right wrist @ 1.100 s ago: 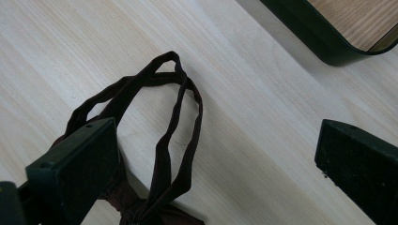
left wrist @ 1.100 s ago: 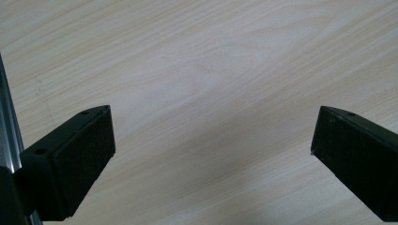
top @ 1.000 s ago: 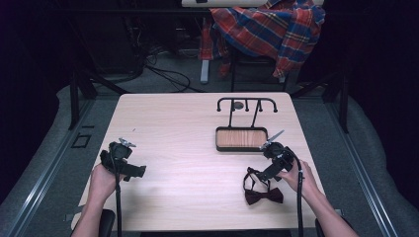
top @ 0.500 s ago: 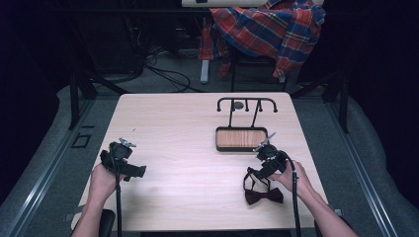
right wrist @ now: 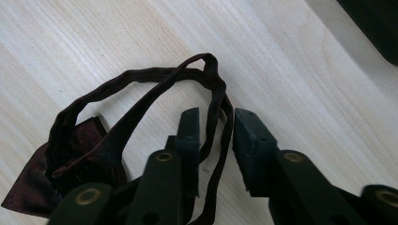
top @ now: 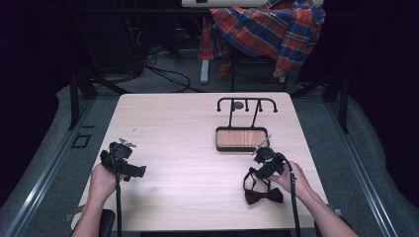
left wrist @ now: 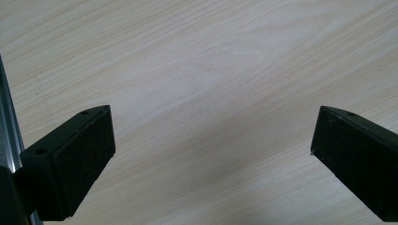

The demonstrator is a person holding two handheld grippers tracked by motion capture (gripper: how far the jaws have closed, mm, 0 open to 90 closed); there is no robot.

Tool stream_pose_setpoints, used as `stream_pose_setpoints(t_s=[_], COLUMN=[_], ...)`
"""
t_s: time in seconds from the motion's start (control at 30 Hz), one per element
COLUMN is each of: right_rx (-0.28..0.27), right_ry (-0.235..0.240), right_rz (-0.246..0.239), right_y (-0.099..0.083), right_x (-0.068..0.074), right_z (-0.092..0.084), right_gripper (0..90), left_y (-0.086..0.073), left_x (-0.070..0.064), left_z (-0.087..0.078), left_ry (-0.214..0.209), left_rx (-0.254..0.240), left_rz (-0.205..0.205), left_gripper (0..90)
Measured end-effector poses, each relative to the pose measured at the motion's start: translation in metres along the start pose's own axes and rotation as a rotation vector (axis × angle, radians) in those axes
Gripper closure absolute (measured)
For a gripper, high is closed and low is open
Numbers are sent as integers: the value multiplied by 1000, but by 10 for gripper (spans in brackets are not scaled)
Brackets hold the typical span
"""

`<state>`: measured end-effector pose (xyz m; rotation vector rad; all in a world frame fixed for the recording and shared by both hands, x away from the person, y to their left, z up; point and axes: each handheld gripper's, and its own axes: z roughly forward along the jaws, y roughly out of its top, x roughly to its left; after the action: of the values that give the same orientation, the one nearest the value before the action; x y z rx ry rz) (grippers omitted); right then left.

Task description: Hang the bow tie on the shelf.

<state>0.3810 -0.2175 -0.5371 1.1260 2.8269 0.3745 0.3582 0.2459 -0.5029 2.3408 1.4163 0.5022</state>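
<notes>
Setting: dim room, pale wood-grain table (top: 197, 128); plaid shirt (top: 269, 29) draped over a chair behind.

Item: dark maroon bow tie (top: 262, 192), flat on the table near the person's right, neck strap (right wrist: 155, 79) looped loose toward the stand.

Stand: black hook rack (top: 246, 106) on a wooden tray base, likely meant for hanging the tie.

Right gripper (right wrist: 216, 136): jaws narrowed around two strap runs, gap visible, apparently not yet clamped; placed to lift by the strap.

Left gripper (left wrist: 211, 154): jaws spread wide over bare table, idle and well apart from the tie.
</notes>
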Motion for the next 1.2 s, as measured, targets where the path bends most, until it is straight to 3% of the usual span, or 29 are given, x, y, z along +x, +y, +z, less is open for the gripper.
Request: stream_pose_setpoints(t_s=[0.3, 0.8, 1.2], right_rx=[14, -20, -128], right_ry=[-10, -57, -93], right_rz=[-1, -17, 9], right_y=[-1, -1, -8], right_x=[0, 3, 9], right_z=[1, -13, -39], right_gripper=[873, 887, 889], left_y=[0, 0, -1], left_x=[0, 1, 1], left_z=[0, 0, -1], left_ry=[0, 1, 2], left_rx=[0, 2, 2], left_rz=[0, 0, 1], left_gripper=[1, 2, 2])
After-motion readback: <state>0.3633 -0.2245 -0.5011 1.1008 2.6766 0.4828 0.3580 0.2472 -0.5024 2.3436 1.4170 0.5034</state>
